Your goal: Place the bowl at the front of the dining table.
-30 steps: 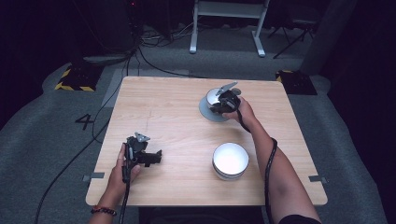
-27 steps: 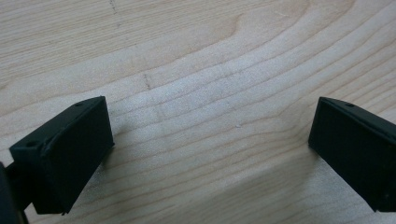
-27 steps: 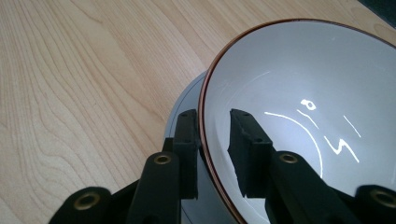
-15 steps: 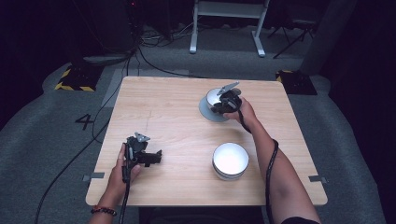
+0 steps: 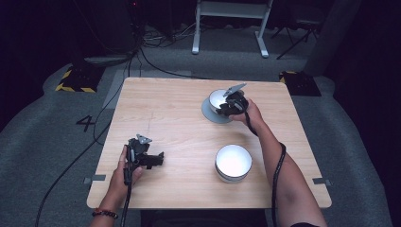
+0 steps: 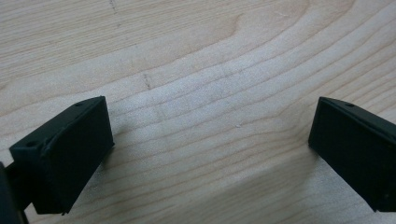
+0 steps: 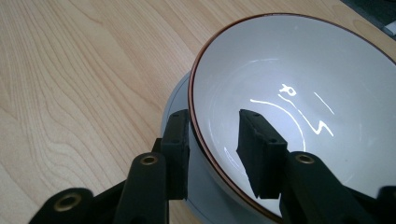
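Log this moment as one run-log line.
right hand-held gripper: astride bowl rim, jaws just opening, gap at inner pad | bowl: on plate | left hand-held gripper: open over table

Both grippers are black. The left gripper (image 5: 153,160) carries a grey three-cornered plate on top, and a black cable trails from it. The right gripper (image 5: 226,107) bears a like plate; its jaws show brass-coloured screws, and its cable runs along a bare forearm. A beaded bracelet (image 5: 105,213) circles the left wrist.

A round white bowl (image 5: 233,162) sits near the front of the light wooden table (image 5: 165,109), well apart from the black cables (image 5: 156,45) on the grey floor (image 5: 56,127).
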Motion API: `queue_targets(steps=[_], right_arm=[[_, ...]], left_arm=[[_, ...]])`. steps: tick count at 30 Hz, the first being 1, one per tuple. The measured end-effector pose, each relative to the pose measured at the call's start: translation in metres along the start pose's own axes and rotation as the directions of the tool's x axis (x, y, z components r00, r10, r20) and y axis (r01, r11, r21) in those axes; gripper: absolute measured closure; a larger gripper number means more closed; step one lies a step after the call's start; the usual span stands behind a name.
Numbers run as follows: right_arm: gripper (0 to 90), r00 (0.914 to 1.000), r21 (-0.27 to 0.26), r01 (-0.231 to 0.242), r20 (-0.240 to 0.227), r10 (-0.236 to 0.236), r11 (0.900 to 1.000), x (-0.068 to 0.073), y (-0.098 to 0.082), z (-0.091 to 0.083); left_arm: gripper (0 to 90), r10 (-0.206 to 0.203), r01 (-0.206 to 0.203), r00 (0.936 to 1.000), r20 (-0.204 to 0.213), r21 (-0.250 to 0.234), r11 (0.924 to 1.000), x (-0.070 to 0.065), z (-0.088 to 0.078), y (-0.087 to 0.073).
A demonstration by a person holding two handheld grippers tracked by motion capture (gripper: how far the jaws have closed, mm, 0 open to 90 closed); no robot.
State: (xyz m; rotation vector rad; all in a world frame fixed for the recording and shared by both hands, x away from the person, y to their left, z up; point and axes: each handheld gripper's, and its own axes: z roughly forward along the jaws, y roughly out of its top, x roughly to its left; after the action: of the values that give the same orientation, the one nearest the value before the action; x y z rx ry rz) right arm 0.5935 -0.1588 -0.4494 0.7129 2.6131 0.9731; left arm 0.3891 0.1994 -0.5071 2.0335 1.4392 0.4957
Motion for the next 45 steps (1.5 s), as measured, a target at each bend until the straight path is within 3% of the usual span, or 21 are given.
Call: queue_targets(steps=[8, 13, 19, 27, 45], right_arm=[[59.0, 0.9999, -0.003, -0.007, 0.009, 0.007, 1.000, -0.001, -0.004, -0.006], [48.3, 0.9992, -0.002, -0.025, 0.031, 0.025, 1.000, 0.000, -0.007, -0.007], [41.6, 0.9990, -0.007, -0.021, 0.038, 0.021, 1.000, 0.003, -0.007, -0.008], [28.4, 0.9944, -0.008, -0.008, 0.105, 0.009, 1.000, 0.006, -0.008, -0.011], [21.9, 0.9935, -0.024, 0.036, 0.109, -0.033, 0.999, 0.017, -0.009, -0.020]], left_arm=[[0.0, 0.000, 0.000, 1.0000, 0.000, 0.001, 1.0000, 0.000, 0.000, 0.000], [0.0, 0.000, 0.000, 1.0000, 0.000, 0.000, 1.0000, 0.000, 0.000, 0.000], [0.0, 0.000, 0.000, 1.0000, 0.000, 0.000, 1.0000, 0.000, 0.000, 0.000], [0.0, 0.000, 0.000, 1.0000, 0.000, 0.000, 1.0000, 0.000, 0.000, 0.000], [0.0, 0.000, 0.000, 1.0000, 0.000, 0.000, 1.0000, 0.000, 0.000, 0.000]])
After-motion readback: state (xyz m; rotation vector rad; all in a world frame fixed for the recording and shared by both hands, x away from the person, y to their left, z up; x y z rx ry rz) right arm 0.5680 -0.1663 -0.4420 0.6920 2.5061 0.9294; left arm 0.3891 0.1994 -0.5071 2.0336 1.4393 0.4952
